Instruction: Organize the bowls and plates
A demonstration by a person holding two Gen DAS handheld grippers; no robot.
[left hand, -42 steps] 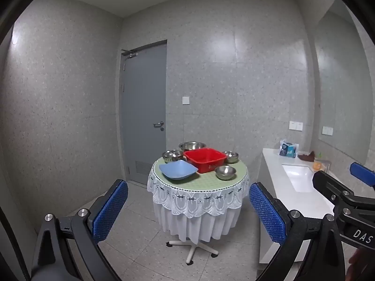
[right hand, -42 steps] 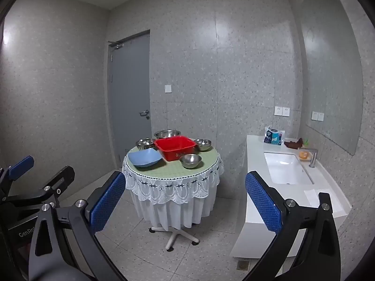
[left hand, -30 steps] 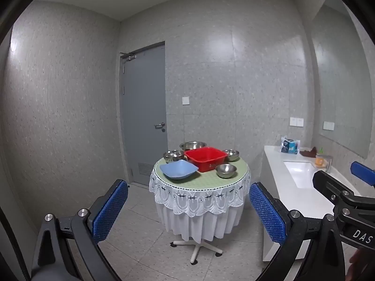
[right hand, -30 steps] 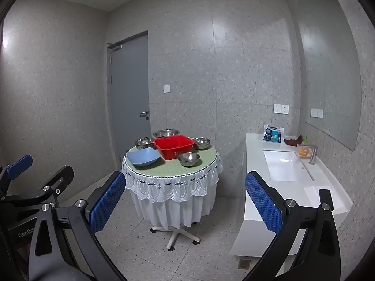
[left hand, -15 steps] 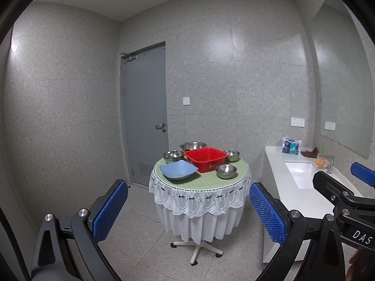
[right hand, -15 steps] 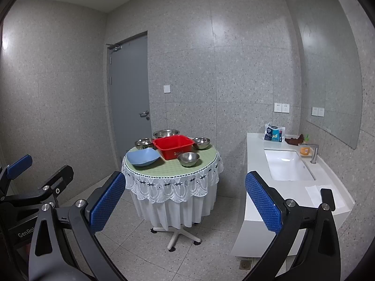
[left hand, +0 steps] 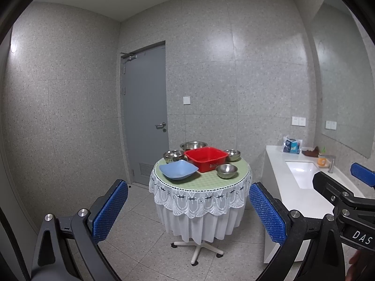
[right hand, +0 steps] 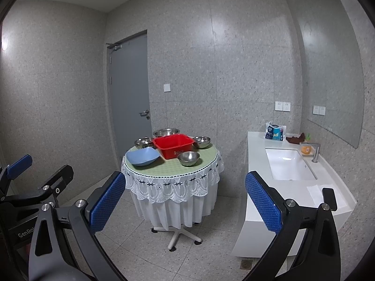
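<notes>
A round table (left hand: 201,182) with a white lace cloth stands ahead in both views. On it sit a red plastic tub (left hand: 206,158), a blue square plate (left hand: 178,169) at the front left, and several steel bowls: one at the front right (left hand: 226,170), one at the right (left hand: 232,154), one at the left (left hand: 174,155), a large one behind (left hand: 193,145). My left gripper (left hand: 187,206) and right gripper (right hand: 185,201) are both open and empty, well short of the table. The same tub (right hand: 174,145) and plate (right hand: 142,156) show in the right wrist view.
A white counter (right hand: 288,187) with a sink (right hand: 289,164) runs along the right wall, with a tap, a soap dish and a packet on it. A grey door (left hand: 145,131) is shut behind the table. Tiled floor lies between me and the table.
Both views have shifted slightly; the table sits marginally closer and lower in frame. Nothing on the table has moved. Both grippers stay open.
</notes>
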